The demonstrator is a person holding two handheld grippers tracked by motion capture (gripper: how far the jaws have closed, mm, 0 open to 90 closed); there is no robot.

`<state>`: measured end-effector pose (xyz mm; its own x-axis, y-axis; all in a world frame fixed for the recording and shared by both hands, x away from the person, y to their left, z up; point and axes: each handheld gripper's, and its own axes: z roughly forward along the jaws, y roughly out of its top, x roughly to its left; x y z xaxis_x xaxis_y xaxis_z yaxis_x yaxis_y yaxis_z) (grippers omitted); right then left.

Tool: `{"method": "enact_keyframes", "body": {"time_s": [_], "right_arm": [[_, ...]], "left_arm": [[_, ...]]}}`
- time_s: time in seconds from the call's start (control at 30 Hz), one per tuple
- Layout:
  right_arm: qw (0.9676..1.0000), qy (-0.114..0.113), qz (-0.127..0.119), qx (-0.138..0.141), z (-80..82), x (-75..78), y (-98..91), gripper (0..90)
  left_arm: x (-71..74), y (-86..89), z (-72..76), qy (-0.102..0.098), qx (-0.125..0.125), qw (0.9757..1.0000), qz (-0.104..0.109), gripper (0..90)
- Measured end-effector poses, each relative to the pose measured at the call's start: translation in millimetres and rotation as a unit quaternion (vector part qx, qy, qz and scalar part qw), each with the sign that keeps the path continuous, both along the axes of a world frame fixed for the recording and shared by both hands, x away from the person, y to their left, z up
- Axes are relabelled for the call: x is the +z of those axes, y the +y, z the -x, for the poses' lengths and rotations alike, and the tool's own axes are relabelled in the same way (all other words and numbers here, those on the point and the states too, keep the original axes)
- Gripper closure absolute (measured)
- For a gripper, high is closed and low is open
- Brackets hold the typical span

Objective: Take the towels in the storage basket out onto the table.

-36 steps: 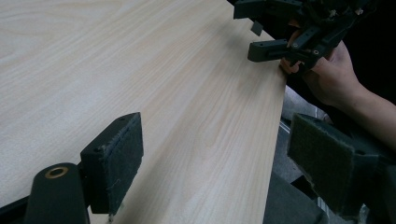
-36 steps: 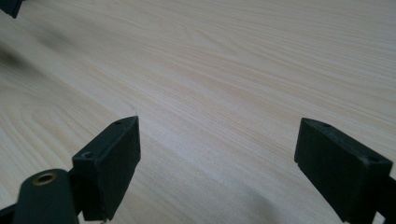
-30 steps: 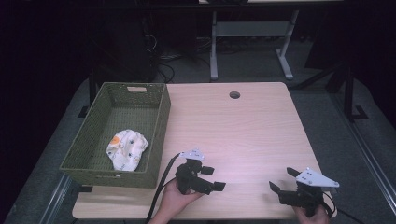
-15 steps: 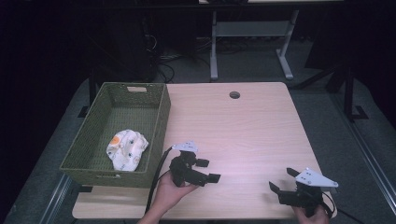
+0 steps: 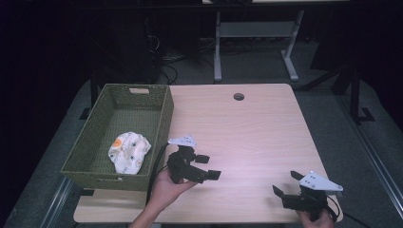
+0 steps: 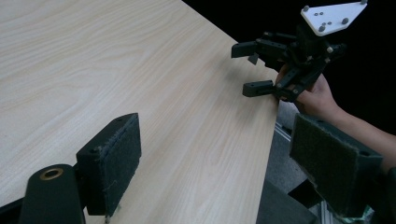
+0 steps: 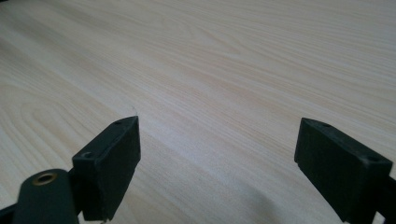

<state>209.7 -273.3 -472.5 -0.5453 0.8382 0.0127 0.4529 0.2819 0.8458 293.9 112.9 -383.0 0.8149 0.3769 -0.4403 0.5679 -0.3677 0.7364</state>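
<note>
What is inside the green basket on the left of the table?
Inside the green basket lies one crumpled white patterned cloth. The floor under the cloth is hidden.

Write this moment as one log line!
left gripper: open, above table | right gripper: open, near edge | cloth: in basket

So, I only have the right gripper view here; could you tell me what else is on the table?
Observer: A green basket stands at the left side.
Operator: Is anything inside it, please?
Observer: One white patterned cloth, bunched at the near end.
Operator: And where is the left gripper?
Observer: The left gripper is beside the basket's near right corner, open, with its jaws pointing right.
</note>
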Motion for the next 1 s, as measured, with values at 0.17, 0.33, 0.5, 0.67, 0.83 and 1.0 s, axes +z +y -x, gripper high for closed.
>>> {"method": "enact_keyframes", "body": {"time_s": [0.17, 0.33, 0.5, 0.67, 0.83, 1.0], "right_arm": [[1.0, 0.001, 0.0, 0.0, 0.1, 0.1, 0.6, 14.0], [1.0, -0.001, -0.001, -0.002, 0.3, -0.1, -0.3, 14.0], [1.0, -0.003, 0.0, -0.002, 0.7, 0.1, -0.1, 14.0], [1.0, -0.003, -0.002, -0.002, 1.0, 0.4, -0.2, 14.0], [1.0, -0.004, 0.0, -0.001, 0.5, 0.5, -0.2, 14.0], [0.9999, -0.004, -0.006, -0.009, 0.8, 1.1, -4.4, 14.0]], "left_arm": [[9.4, 6.6, -2.8, 0.003, -0.001, 1.0, 0.009, 16.2], [21.0, 16.4, -6.4, 0.011, 0.003, 0.9998, 0.018, 16.3], [28.8, 22.3, -7.3, 0.008, 0.003, 0.9998, 0.018, 16.2], [38.3, 29.9, -8.3, 0.006, 0.006, 0.9998, 0.02, 16.2], [44.1, 34.8, -12.0, 0.008, -0.003, 0.9998, 0.02, 15.9], [49.9, 40.5, -18.3, 0.012, -0.007, 0.9997, 0.02, 15.9]]}}
